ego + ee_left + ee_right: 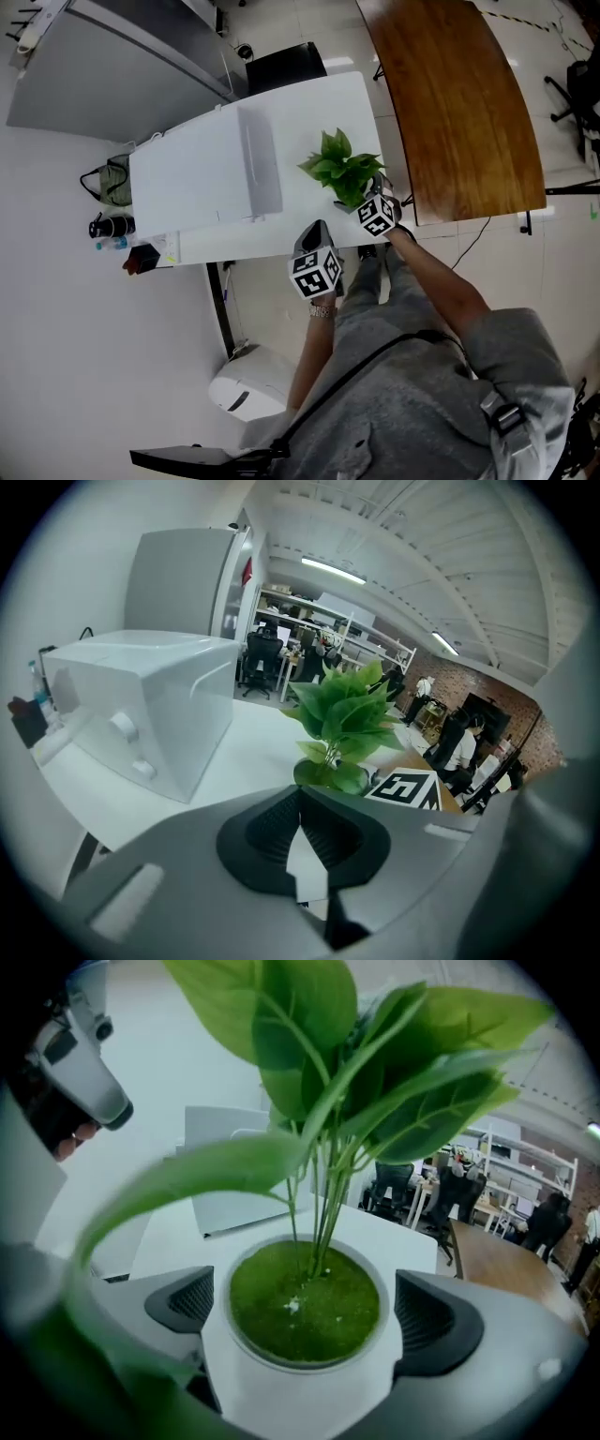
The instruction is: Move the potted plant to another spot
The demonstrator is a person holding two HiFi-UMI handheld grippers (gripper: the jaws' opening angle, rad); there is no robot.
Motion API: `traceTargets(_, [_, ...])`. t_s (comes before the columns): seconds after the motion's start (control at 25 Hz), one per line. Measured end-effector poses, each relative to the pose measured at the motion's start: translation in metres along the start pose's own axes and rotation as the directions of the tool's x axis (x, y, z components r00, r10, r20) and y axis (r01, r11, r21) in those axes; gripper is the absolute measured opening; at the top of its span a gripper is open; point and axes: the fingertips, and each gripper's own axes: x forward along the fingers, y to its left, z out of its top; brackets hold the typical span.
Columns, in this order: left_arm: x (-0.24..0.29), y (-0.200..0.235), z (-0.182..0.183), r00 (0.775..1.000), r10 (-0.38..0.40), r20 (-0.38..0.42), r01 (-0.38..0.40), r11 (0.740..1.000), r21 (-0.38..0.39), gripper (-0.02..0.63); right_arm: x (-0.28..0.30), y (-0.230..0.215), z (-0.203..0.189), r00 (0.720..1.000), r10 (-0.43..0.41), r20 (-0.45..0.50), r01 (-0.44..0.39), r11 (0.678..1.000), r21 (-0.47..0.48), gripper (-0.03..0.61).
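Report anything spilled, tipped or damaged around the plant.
Nothing stands out. The green leafy plant in its white pot stands upright between the jaws of the right gripper, green filling level, none spilled on the white table.

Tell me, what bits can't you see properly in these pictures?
- Pot bottom: in the right gripper view, the pot's own body and the right gripper hide whether it stands on the table or is lifted.
- Pot in the head view: covered by the leaves and the gripper's marker cube.
- Leaf tips: cut off by the right gripper view's top edge.
- Small things at the table's end, head view: too small to name.
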Motion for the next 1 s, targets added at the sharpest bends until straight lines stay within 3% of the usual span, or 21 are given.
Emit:
traceTargets(0.4, [0.016,-0.002,0.008,0.999,0.028,-0.014,-0.029,0.999,-0.015,0.017,0.013,-0.008,0.002,0.999,0.044,0.026,-0.045,0.999,0.019,0.538])
traceTargets(0.64, [0.041,-0.038,0.017,0.999,-0.035,-0.024,0.036,0.998,0.046,0.015,-0.034,-0.071,-0.011,0.991,-0.114,0.069,0.107,0.988,0.108,0.535])
traceTargets(0.8, [0.059,-0.081,0.019,0.993,-0.108,-0.05,0.113,0.988,0.106,0.017,-0.089,-0.153,-0.057,0.951,-0.308,0.023,0.297,0.934,0.199,0.535])
traceTargets(1.0, [0.073,-0.126,0.013,0.98,-0.178,-0.095,0.192,0.966,0.174,0.017,-0.166,-0.25,-0.146,0.86,-0.497,-0.116,0.51,0.823,0.252,0.535])
